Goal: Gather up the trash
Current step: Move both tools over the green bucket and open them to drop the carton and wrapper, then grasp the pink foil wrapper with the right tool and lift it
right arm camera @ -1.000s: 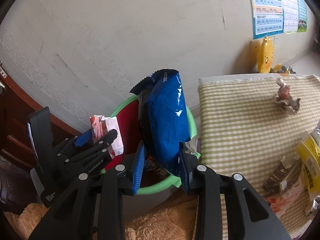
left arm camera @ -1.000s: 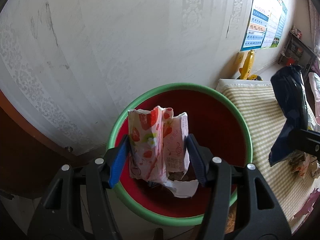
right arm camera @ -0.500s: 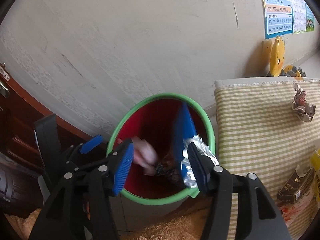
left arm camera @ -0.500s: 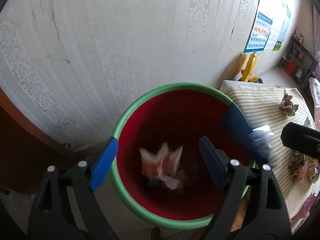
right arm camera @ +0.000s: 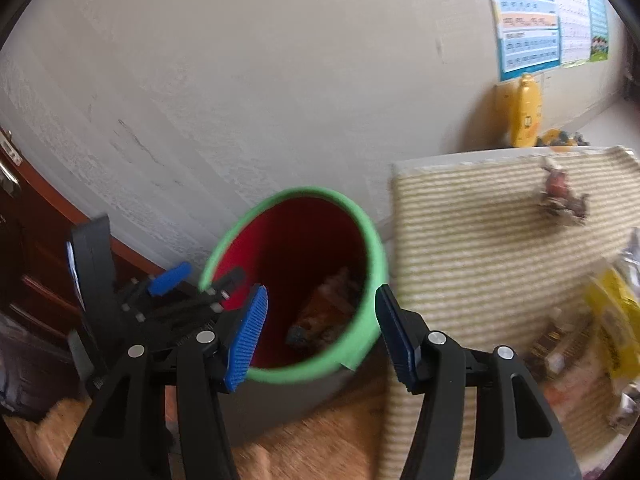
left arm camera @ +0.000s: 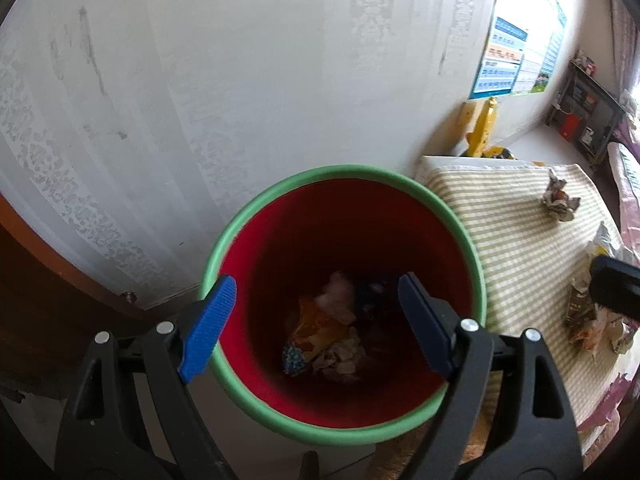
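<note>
Red plastic lined the inside of the bin [left arm camera: 320,240], which had a green rim and stood on the floor against a pale patterned wall, touching or just beside the edge of a surface covered in a green-and-cream striped cloth [left arm camera: 520,240]. The left gripper [left arm camera: 316,320] hung over the bin's mouth with its blue-padded jaws spread wide, and nothing sat between them. The right gripper [right arm camera: 320,336] was beside it, nearer the cloth, its jaws also apart and empty; both pairs of jaws had just been opening. At the bottom of the bin lay a loose heap of trash [left arm camera: 324,332]: an orange wrapper, a pinkish packet, a dark blue bag and some crumpled pale paper, all blurred and partly in shadow. More litter waited on the cloth: a crumpled ball of paper [left arm camera: 560,202] well away from the bin, and a cluster of wrappers [left arm camera: 592,316] near the right-hand edge, with a yellow packet [right arm camera: 616,320] among them in the right view. The sensible next step seemed to be swinging each empty gripper back over the cloth, jaws kept wide, then closing on one light piece at its middle so it would not slip or tear, and lifting it clear of the rim before letting go.
</note>
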Motion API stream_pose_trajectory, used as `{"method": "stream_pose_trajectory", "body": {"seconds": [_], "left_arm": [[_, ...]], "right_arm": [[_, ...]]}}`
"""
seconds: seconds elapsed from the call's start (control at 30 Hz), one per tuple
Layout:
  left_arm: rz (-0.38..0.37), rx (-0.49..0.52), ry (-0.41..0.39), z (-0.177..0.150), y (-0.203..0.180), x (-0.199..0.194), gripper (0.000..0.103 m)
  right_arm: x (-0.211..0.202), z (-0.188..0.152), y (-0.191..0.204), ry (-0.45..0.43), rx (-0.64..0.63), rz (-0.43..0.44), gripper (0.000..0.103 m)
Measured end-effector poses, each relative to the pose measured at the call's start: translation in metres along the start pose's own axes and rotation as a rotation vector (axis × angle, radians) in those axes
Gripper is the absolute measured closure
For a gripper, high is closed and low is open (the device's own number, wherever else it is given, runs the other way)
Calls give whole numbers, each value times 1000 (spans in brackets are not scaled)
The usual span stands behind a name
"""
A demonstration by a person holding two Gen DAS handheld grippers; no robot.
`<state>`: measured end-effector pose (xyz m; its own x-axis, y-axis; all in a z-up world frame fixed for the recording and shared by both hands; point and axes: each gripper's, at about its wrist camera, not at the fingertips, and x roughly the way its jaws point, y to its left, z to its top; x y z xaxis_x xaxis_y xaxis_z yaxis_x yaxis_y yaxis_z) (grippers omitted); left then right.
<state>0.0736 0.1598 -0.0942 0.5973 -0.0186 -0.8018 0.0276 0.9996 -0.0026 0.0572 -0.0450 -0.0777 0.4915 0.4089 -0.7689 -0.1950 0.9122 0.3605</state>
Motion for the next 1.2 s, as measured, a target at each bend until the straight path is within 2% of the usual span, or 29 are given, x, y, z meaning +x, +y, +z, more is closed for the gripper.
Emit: {"method": "stream_pose_trajectory", "body": {"seconds": [0.13, 0.2, 0.37, 0.43, 0.57, 0.67, 0.8, 0.87, 0.93, 0.97, 1.0, 1.07, 1.17, 1.2], "left_arm": [[-33, 32, 1, -1, -18, -5, 22], [-59, 64, 7, -3, -34, -6, 22], [-141, 172, 28, -11, -75, -9, 22], [-167, 208, 34, -16, -91, -11, 22], [-219, 267, 65, -23, -121, -11, 22], [-243, 314, 79, -28, -141, -12, 22], [-249, 385, 82, -36, -165, -16, 22], [-264, 410, 88, -36, -175, -16, 22], [-277, 437, 86, -37, -185, -17, 22], [-286, 453, 85, -36, -192, -16, 22], [-293, 469, 84, -36, -200, -15, 22], [-308, 502, 83, -35, -219, -10, 22], [-340, 541, 89, -34, -248, 0, 24], [-345, 550, 96, -35, -257, 4, 28]], "right_arm": [[-28, -29, -28, 15, -11, -113, 40], [-48, -50, -57, 31, 34, -183, 39], [-91, -110, -125, 104, 202, -284, 39], [-106, -131, -140, 134, 222, -319, 37], [-120, -165, -156, 211, 175, -340, 26], [-112, -179, -155, 281, 88, -322, 25], [-92, -187, -151, 317, 2, -316, 26], [-83, -190, -151, 318, 1, -284, 36], [-80, -192, -150, 300, 2, -272, 55], [-79, -193, -150, 291, 17, -262, 60], [-78, -190, -156, 278, 40, -246, 77], [-82, -190, -158, 229, 98, -228, 80], [-104, -187, -169, 74, 278, -192, 80], [-108, -189, -172, 36, 325, -178, 80]]}}
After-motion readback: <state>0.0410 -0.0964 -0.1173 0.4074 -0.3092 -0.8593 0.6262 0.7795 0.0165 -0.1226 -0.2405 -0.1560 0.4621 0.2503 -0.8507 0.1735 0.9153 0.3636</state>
